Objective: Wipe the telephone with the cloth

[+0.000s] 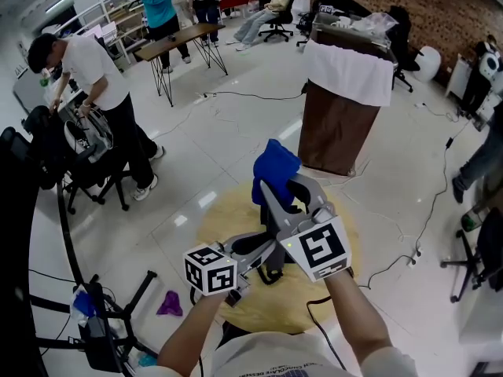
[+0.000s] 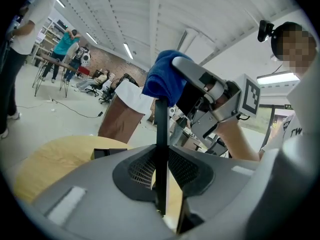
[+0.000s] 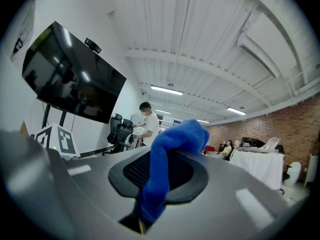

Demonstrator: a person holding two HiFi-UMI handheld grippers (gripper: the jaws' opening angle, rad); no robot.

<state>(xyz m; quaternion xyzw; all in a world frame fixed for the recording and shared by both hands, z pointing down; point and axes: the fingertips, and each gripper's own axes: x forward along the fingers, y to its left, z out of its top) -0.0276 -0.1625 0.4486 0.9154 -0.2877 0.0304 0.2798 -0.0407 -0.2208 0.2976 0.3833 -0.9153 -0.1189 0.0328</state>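
Note:
In the head view both grippers hang close together over a round yellow table (image 1: 236, 210). My right gripper (image 1: 277, 185) points away from me and is shut on a bunched blue cloth (image 1: 273, 170). The left gripper view shows that cloth (image 2: 167, 81) just above and behind a thin black telephone (image 2: 161, 134), which stands edge-on and upright. My left gripper (image 2: 161, 170) is shut on this telephone. In the right gripper view the cloth (image 3: 170, 149) hangs out of my right gripper (image 3: 160, 176). Whether the cloth touches the telephone's top I cannot tell.
A brown lectern with a white cover (image 1: 342, 112) stands beyond the table. A small black box (image 2: 107, 153) lies on the table (image 2: 45, 169). A purple rag (image 1: 169, 303) and cables lie on the floor. A person (image 1: 102, 93) works at the left by chairs and a stand.

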